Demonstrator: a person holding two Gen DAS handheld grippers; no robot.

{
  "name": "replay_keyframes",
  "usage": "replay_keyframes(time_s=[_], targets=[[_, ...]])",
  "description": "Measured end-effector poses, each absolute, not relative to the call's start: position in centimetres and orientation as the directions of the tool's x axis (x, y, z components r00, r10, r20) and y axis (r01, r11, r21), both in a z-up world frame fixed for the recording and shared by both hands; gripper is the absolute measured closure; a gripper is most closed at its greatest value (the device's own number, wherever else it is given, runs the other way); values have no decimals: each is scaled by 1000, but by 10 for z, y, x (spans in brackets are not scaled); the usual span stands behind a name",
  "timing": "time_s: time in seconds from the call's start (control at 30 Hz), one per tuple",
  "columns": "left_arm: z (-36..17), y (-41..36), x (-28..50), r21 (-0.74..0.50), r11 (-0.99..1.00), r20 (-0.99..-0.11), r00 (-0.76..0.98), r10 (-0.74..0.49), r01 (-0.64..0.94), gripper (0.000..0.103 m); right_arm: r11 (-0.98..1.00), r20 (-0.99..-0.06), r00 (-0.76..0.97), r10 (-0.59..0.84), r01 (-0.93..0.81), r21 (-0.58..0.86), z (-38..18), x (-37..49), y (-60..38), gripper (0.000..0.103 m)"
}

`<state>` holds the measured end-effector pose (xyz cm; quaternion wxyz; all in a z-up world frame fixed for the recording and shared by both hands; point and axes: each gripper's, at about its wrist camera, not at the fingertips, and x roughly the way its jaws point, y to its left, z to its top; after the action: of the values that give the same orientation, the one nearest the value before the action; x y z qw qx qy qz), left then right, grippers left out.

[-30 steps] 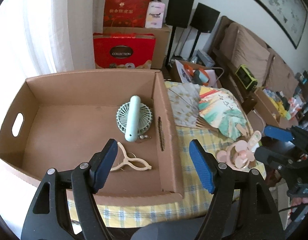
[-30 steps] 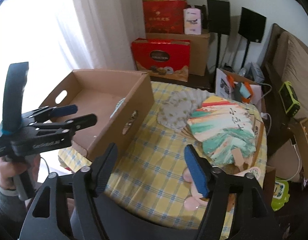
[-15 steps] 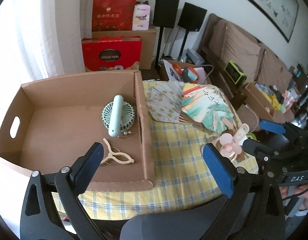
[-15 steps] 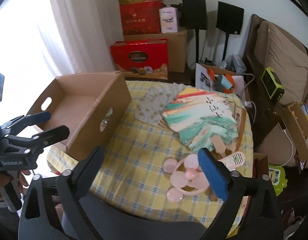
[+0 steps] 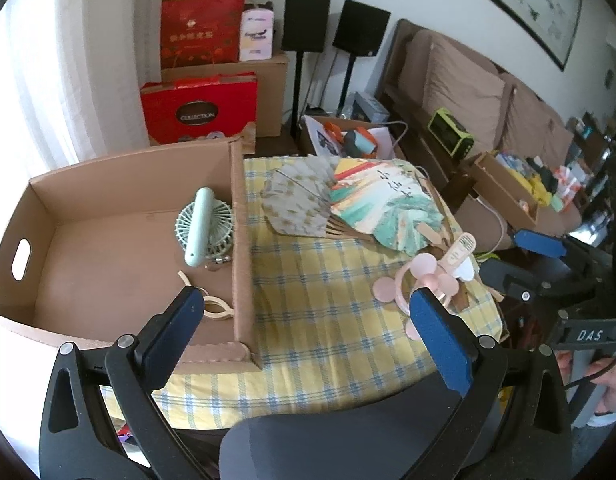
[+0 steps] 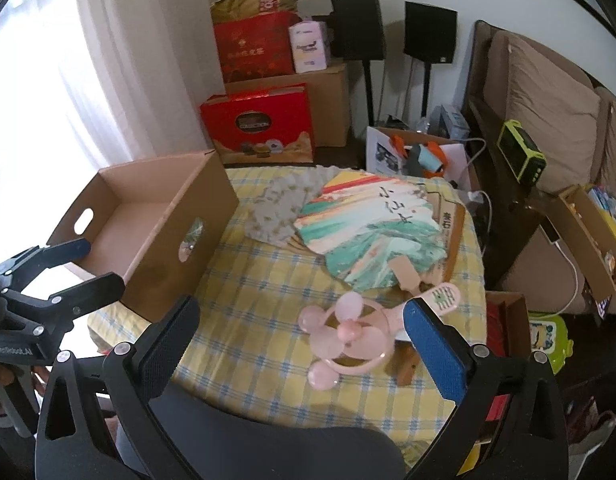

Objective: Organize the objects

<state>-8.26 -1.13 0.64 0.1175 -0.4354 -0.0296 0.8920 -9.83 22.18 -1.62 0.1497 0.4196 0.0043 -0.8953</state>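
Observation:
A cardboard box (image 5: 240,216) (image 6: 156,220) stands on the left of a yellow checked table (image 5: 320,304) (image 6: 248,280). Inside it lie a mint hand fan (image 5: 202,228) and a cream clip (image 5: 214,306). On the table lie a grey folding fan (image 5: 298,204) (image 6: 276,208), a colourful painted fan (image 5: 380,204) (image 6: 372,224) and a pink handheld fan (image 5: 432,276) (image 6: 348,336). My left gripper (image 5: 304,332) is open and empty above the table's front edge. My right gripper (image 6: 300,344) is open and empty, just in front of the pink fan.
Red gift boxes (image 5: 200,108) and cardboard cartons stand on the floor behind the table. Two black speakers (image 5: 332,24) on stands and a sofa (image 5: 468,80) are at the back right. A dark chair back (image 5: 348,440) is in front of the table.
Both grippers have pulled back and swung right. Their jaws stand wider apart. The pink fan has come into full view between the right gripper's fingers.

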Motion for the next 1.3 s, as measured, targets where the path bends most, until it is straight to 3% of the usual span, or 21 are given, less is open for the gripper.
replay_keyframes(time_s=[0.4, 0.77, 0.97, 1.17, 1.3], targets=[[-11, 30, -80, -188, -951, -778, -554, 296, -244, 0, -976, -754, -621, -214, 164, 143, -27, -91, 284, 0], [-65, 75, -91, -260, -917, -815, -440, 377, -304, 0, -974, -782, -586, -213, 59, 221, -61, -108, 335, 1], [-88, 95, -96, -241, -913, -834, -410, 368, -330, 0, -968, -796, -565, -220, 27, 248, -76, -126, 350, 2], [-101, 109, -101, -213, -910, -847, -397, 353, -356, 4, -953, -793, -554, -254, 2, 304, -88, -149, 360, 12], [-109, 119, -106, -207, -903, -862, -367, 350, -376, 17, -942, -790, -547, -277, -7, 335, -98, -162, 363, 25]])
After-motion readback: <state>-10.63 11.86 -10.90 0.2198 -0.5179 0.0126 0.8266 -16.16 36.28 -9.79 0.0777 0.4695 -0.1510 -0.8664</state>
